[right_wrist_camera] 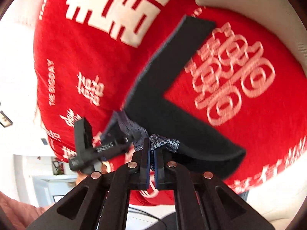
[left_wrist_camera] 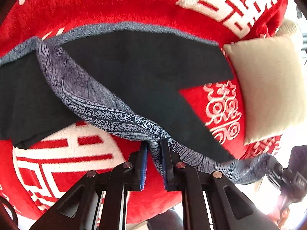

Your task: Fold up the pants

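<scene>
Black pants [left_wrist_camera: 145, 71] with a grey patterned waistband [left_wrist_camera: 107, 107] lie spread on a red blanket [left_wrist_camera: 115, 5]. My left gripper [left_wrist_camera: 154, 145] is shut on the waistband, which is lifted and pulled taut toward me. My right gripper [left_wrist_camera: 276, 170] shows at the lower right of the left wrist view, holding the waistband's other end. In the right wrist view the pants [right_wrist_camera: 168, 88] form a V with both legs spread. My right gripper [right_wrist_camera: 151, 149] is shut on the waistband [right_wrist_camera: 165, 142]. My left gripper [right_wrist_camera: 107, 143] grips it at the left.
The red blanket [right_wrist_camera: 86, 57] carries white Chinese characters and covers a bed. A beige cushion [left_wrist_camera: 268, 88] lies at the right beside one pant leg. A white cushion or sofa edge [right_wrist_camera: 268, 9] runs along the far right. A bright room [right_wrist_camera: 23, 88] lies beyond the blanket's left edge.
</scene>
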`<state>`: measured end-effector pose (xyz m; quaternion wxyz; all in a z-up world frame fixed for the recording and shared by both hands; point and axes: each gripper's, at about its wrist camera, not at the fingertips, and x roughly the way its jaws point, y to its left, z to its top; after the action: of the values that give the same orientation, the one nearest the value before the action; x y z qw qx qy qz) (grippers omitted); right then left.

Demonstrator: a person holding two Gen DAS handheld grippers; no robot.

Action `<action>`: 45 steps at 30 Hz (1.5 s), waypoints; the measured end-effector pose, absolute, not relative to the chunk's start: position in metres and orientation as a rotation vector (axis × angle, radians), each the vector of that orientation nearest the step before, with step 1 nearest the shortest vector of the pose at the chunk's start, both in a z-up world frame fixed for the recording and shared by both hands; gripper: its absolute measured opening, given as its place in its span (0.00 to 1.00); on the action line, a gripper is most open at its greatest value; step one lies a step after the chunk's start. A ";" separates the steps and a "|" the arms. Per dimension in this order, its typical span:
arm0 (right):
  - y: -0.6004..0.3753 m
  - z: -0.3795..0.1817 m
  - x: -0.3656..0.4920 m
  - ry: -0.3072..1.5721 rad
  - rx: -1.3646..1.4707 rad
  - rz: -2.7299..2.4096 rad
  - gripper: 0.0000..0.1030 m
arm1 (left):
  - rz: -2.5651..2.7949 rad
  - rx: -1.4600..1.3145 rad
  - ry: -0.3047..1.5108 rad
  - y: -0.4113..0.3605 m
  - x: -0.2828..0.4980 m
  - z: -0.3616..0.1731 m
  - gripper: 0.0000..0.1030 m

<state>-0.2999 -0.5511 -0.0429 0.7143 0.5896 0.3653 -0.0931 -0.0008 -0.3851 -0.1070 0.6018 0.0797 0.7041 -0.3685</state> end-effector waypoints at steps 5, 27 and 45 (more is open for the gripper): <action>-0.619 -0.023 -0.263 0.777 1.282 -0.171 0.03 | -0.867 0.116 1.563 -0.430 0.029 -0.078 0.14; -0.786 -0.142 -0.084 1.196 0.933 -0.303 0.04 | -0.666 0.258 1.400 -0.499 0.112 -0.099 0.63; -0.717 -0.122 -0.068 1.226 0.599 -0.260 0.29 | -0.598 0.607 1.388 -0.525 0.065 -0.175 0.63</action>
<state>-0.0682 -0.7167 -0.1217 0.7683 0.2762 0.5649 -0.1198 0.0654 -0.5250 -0.1751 0.6864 0.2709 0.6198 -0.2669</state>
